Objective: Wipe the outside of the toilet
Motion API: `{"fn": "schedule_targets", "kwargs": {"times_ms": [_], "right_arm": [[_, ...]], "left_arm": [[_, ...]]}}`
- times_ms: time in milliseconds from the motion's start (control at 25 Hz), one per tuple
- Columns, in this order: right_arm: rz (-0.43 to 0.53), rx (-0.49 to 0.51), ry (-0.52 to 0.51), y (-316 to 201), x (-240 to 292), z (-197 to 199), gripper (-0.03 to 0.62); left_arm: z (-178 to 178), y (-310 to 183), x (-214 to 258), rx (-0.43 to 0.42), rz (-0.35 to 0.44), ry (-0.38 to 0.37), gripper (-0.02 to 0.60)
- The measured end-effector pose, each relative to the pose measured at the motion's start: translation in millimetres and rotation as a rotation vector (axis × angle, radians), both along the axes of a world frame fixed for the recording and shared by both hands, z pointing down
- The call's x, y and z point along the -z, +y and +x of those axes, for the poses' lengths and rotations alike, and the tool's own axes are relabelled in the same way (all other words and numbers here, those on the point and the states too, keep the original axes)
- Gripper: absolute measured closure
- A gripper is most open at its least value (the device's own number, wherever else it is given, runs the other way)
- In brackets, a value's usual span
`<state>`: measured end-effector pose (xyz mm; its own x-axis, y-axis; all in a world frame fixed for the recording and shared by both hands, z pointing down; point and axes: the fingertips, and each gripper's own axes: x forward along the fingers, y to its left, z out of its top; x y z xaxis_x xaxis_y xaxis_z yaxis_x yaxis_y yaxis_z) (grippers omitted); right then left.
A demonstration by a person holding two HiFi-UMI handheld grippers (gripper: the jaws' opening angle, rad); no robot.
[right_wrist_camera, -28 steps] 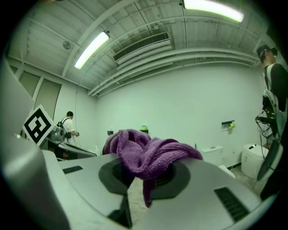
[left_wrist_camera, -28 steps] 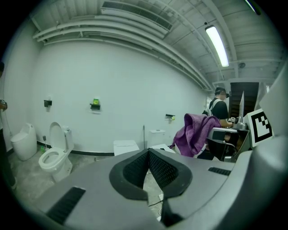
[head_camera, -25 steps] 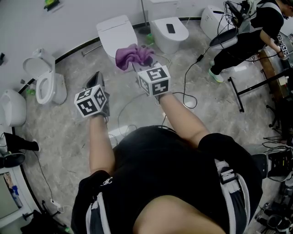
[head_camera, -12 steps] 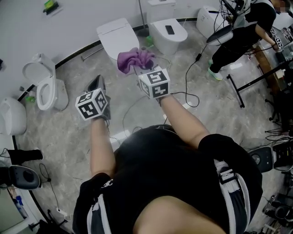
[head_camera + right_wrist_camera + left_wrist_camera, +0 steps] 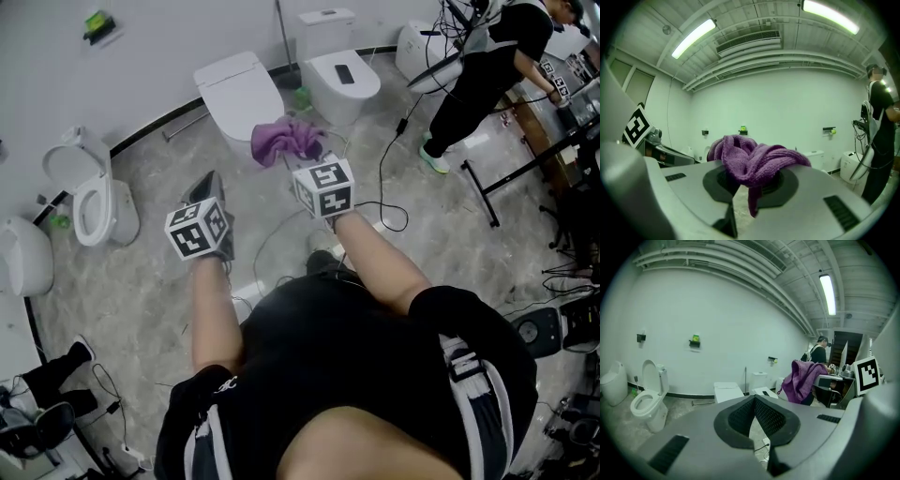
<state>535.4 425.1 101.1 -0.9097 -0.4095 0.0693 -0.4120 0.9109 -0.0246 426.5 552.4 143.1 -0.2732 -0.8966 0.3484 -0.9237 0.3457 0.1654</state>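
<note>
The person's left gripper (image 5: 754,401) has its jaws pressed together at the tips, with nothing between them. It is held above the grey marbled floor (image 5: 150,281), pointing towards the white wall (image 5: 717,324).

The right gripper (image 5: 752,177) has its jaws pinching a crumpled purple terry cloth (image 5: 754,161), which bunches over the jaw tips, with a strip hanging down between them. In the head view the cloth (image 5: 286,141) sits just ahead of the right gripper (image 5: 300,161), to the right of the left gripper (image 5: 208,181).

Beyond the cloth, against the wall, stands a white toilet with a flat closed lid (image 5: 239,89), apart from both grippers. Just to its right is a second white toilet with a boxy tank (image 5: 342,70); a small dark flat object (image 5: 345,73) lies on its closed lid. To the left, a white toilet with its lid raised (image 5: 89,183) shows its open bowl. A person in black (image 5: 487,66) stands at the far right among black cables (image 5: 389,211).
</note>
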Motion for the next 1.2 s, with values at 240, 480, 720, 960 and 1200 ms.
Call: {"fn": "schedule_targets", "kwargs": {"times_ms": [240,480,720,960,1200], "right_arm": [[-0.003,-0.004,-0.004,-49.7,-9.7,-12.0,0.525],[-0.010,0.043,-0.015,-125.9,6.2,-39.0,0.525],[-0.019,0.101,-0.027,-196.5,12.5,-58.5,0.525],[-0.018,0.157,-0.023,-247.2,12.9,-73.2,0.525],[-0.030,0.195,-0.010,-271.0,6.0,-86.0,0.525]], "left_arm": [[-15.7,-42.0,-8.2,0.008,-0.005,-0.008,0.571],[-40.9,-117.1,20.4,0.041,-0.002,-0.040,0.571],[-51.9,-184.4,31.1,0.091,-0.012,-0.055,0.571],[-59.0,-235.0,32.6,0.131,-0.016,-0.057,0.572],[-65.2,-254.0,22.3,0.167,-0.034,-0.034,0.571]]}}
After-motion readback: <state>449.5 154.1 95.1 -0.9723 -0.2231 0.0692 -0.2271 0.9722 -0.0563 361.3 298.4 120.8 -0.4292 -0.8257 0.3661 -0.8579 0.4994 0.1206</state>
